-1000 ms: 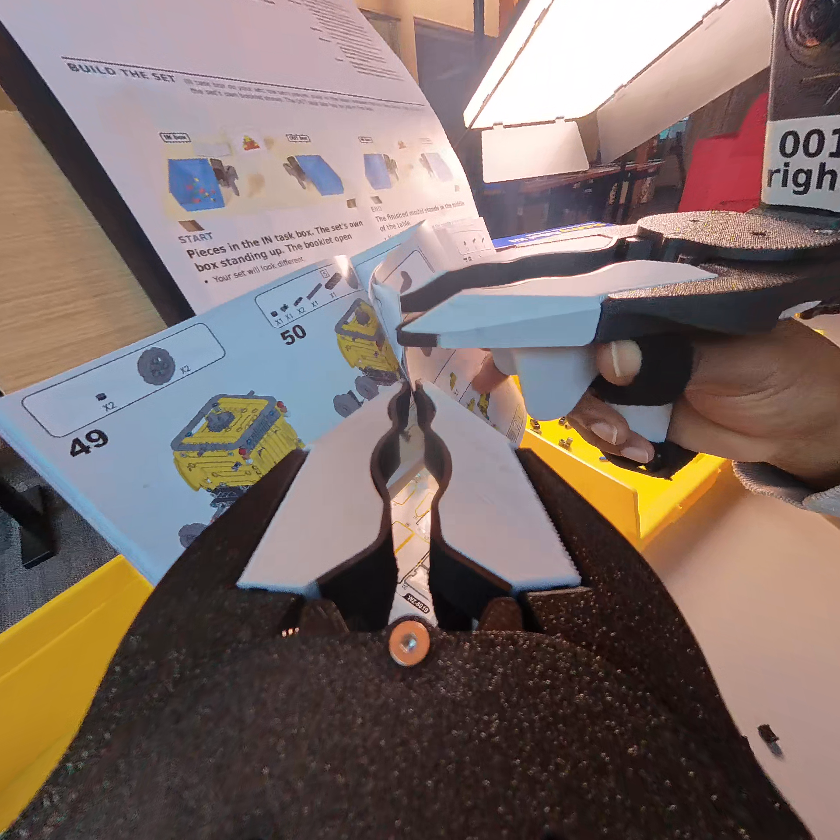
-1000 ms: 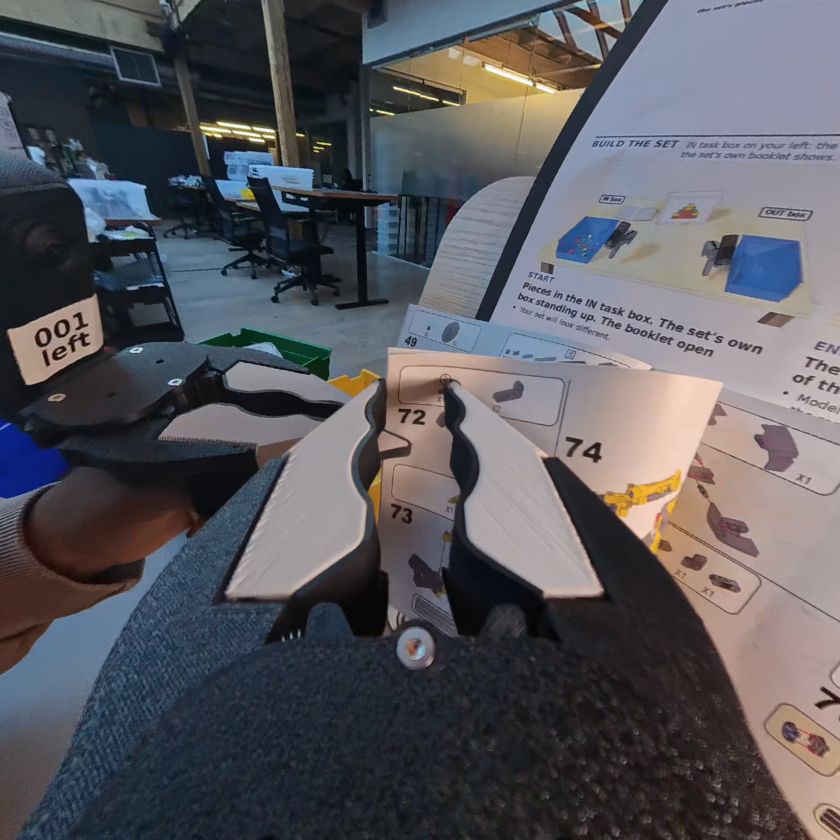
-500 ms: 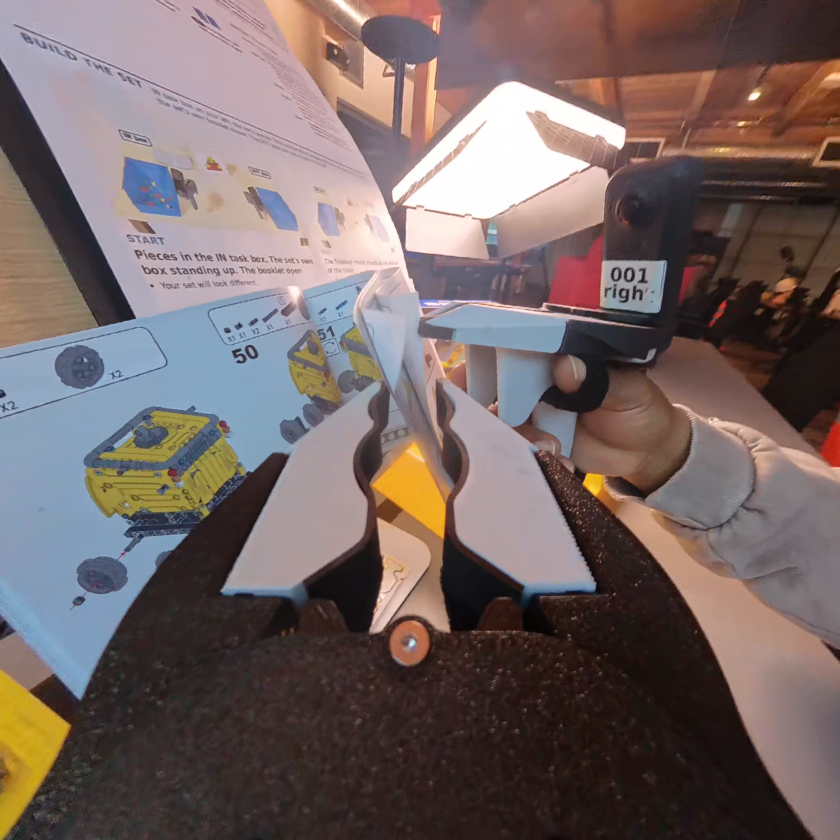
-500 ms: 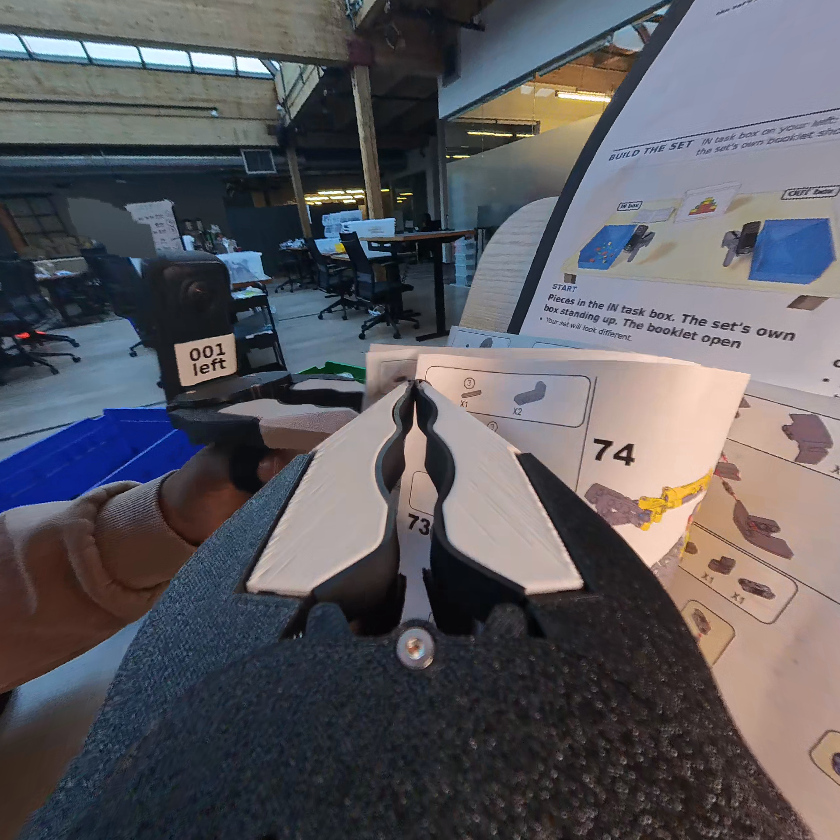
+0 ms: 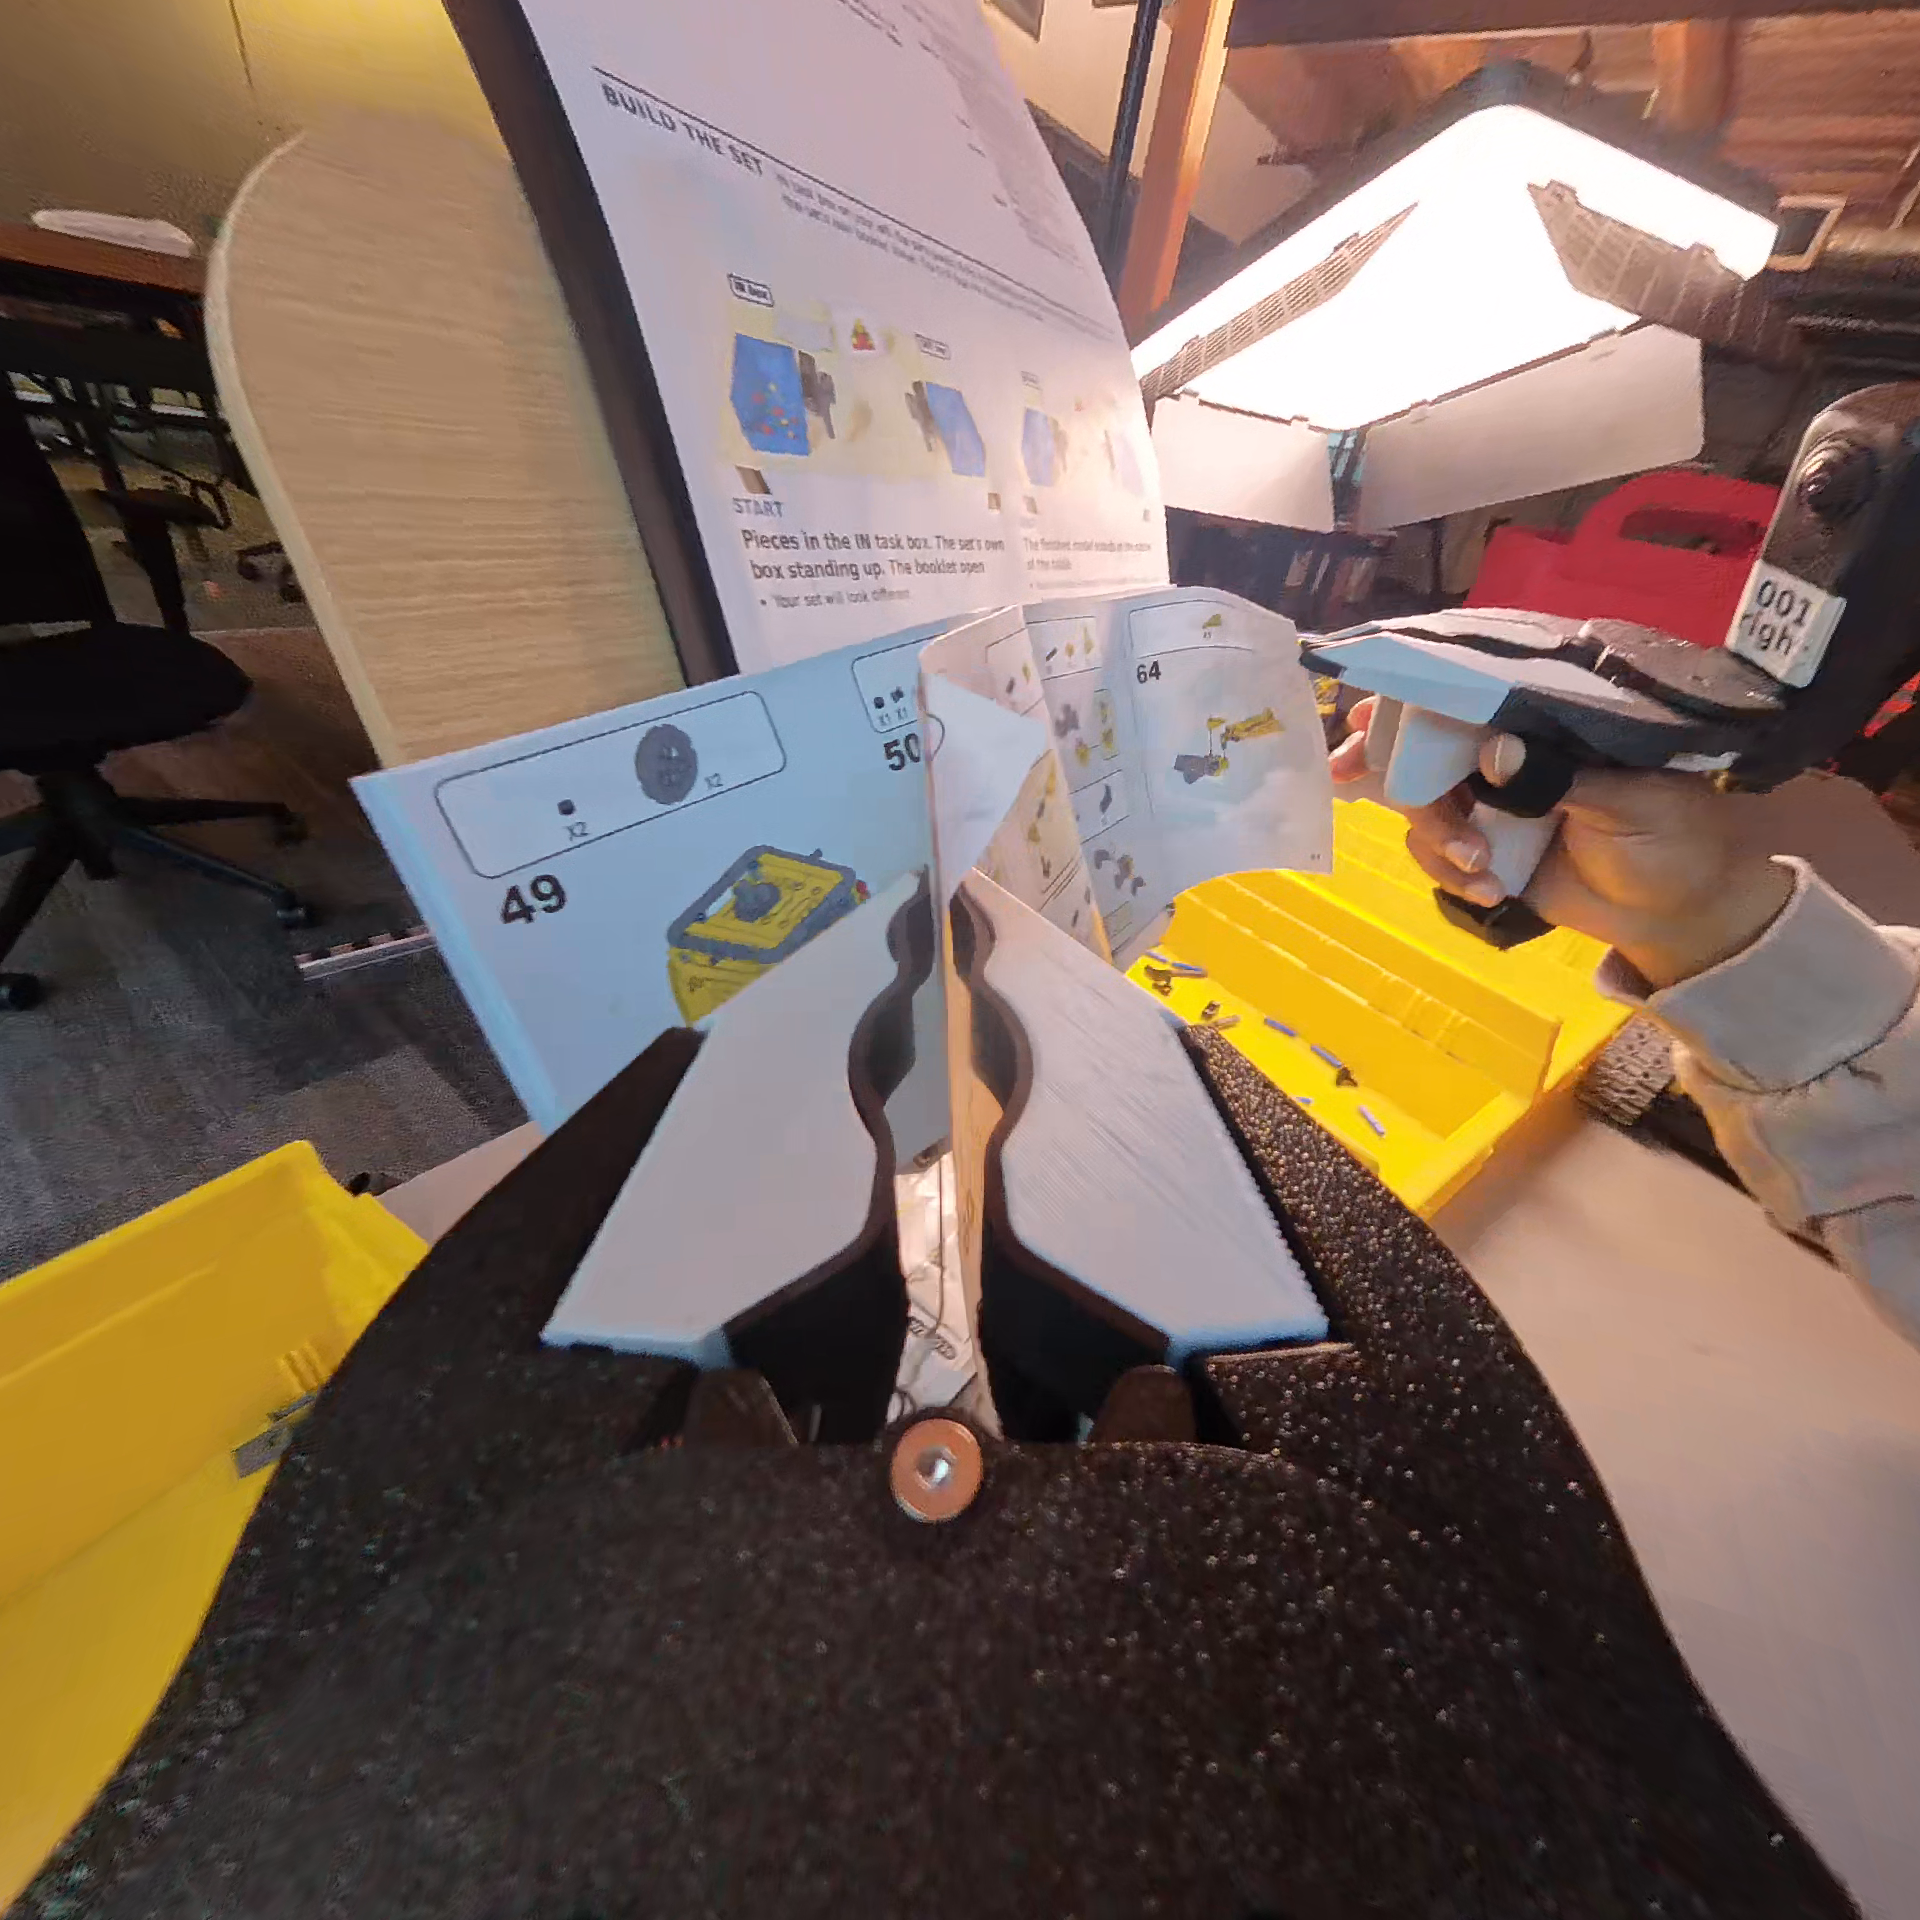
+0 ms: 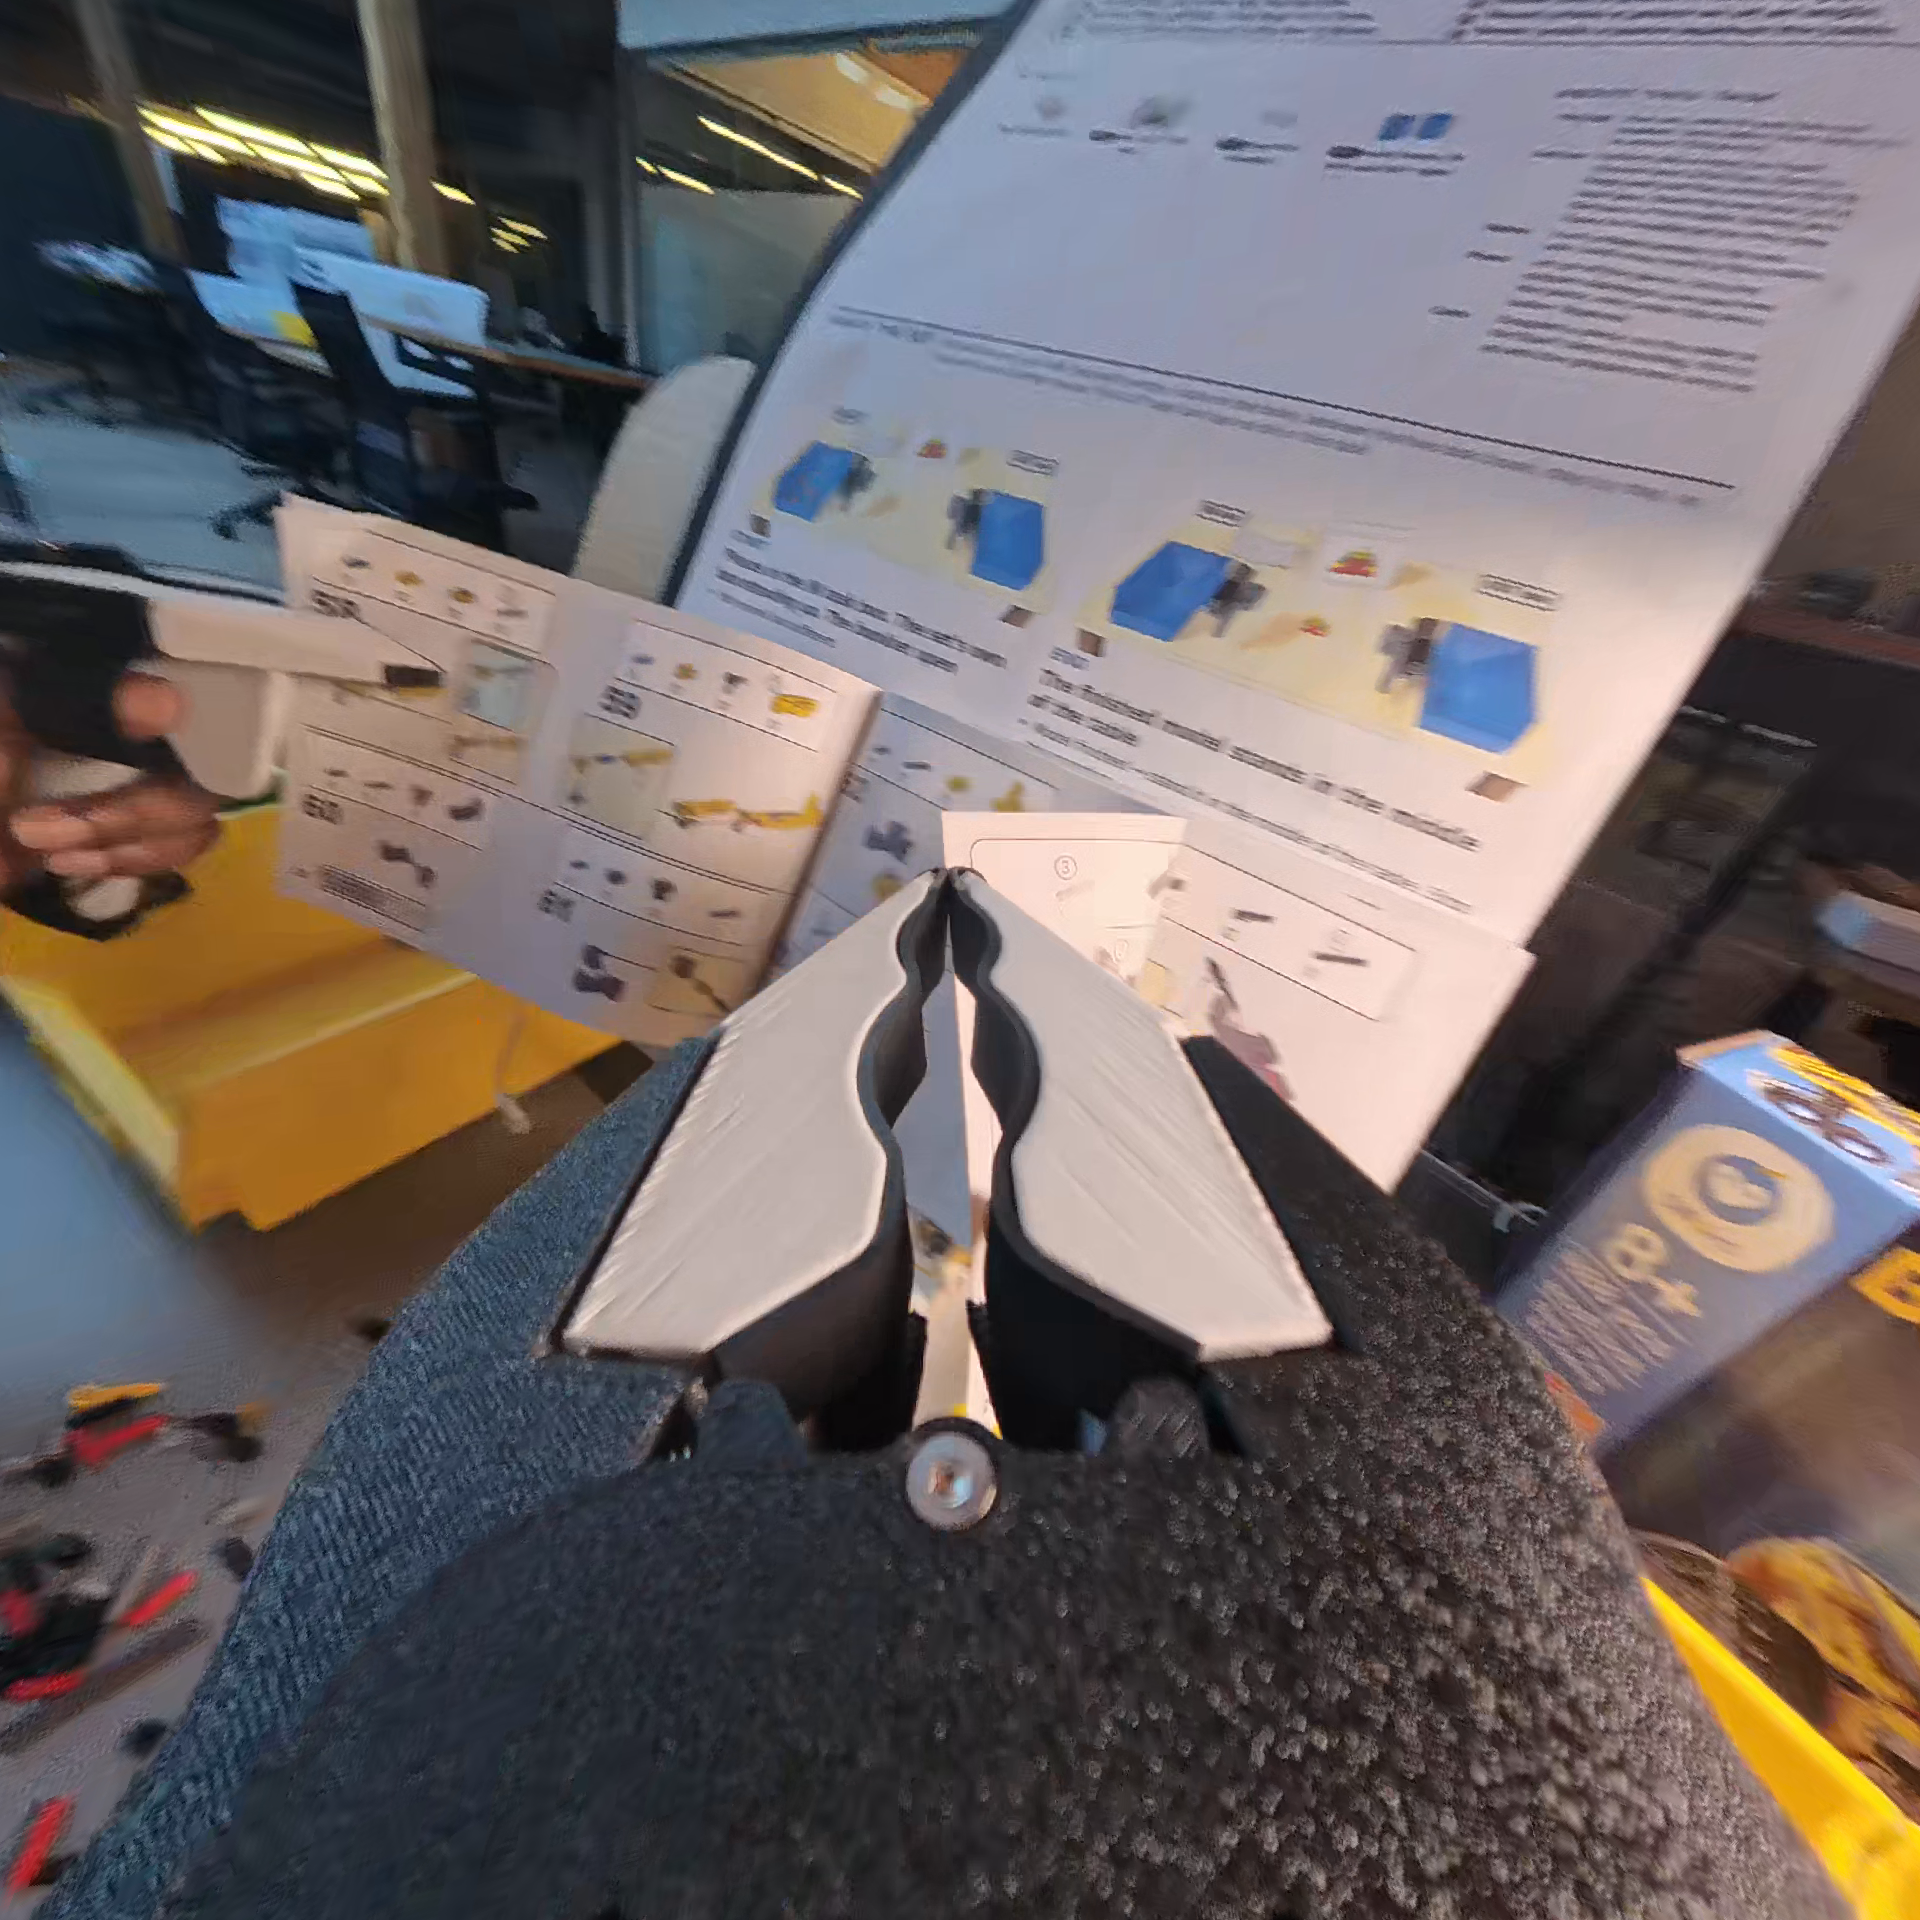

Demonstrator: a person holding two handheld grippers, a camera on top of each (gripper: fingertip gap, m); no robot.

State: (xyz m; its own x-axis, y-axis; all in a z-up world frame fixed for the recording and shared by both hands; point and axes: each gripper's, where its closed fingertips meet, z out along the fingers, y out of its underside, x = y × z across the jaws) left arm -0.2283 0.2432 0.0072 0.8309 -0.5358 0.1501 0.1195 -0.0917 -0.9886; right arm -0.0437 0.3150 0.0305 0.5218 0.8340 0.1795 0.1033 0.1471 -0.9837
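1. Biggest thing we see: the printed instruction sheet (image 5: 883,312), standing upright and curved at the back of the tabletop (image 5: 1662,1403).
2. Below it, the yellow bin (image 5: 1351,997) with ribbed dividers sits on the tabletop, a few tiny parts lying in it.
3. In front of the sheet we have the building booklet (image 5: 644,862), propped open and leaning back, its pages fanned out.
4. Our left hand-held gripper (image 5: 951,914) is pressed together on one booklet leaf (image 5: 977,790), which runs edge-on between its fingers.
5. Our right hand-held gripper (image 6: 948,883) is closed too, tips meeting, pinching a thin white page (image 6: 1060,873) of the same booklet. The two grippers are well apart, with pages spread between them.
6. Smallest: loose red and black pieces (image 6: 104,1455) are scattered on the tabletop to the left of the right gripper, blurred here.
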